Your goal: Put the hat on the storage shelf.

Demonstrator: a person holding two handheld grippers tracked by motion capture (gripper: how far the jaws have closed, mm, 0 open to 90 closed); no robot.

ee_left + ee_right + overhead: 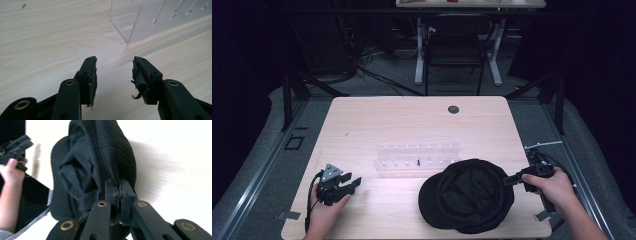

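Note:
A black cap (pixel 467 196) lies upside down near the table's front edge, right of centre, its brim pointing left. My right gripper (pixel 507 180) has its jaws pinched on the cap's rear edge (pixel 117 173), and in the right gripper view the fabric is clamped between the pads and the cap's right side is lifted. My left gripper (pixel 354 182) rests at the front left of the table, held by a hand, its jaws open over bare wood (pixel 113 75) with nothing between them.
A clear acrylic rack (pixel 418 159) with rows of slots stands on the light wooden table (pixel 377 120) behind the cap; its corner (pixel 128 37) lies just ahead of the left jaws. A dark round grommet (pixel 453 109) sits near the far edge. A chair (pixel 457 50) stands beyond.

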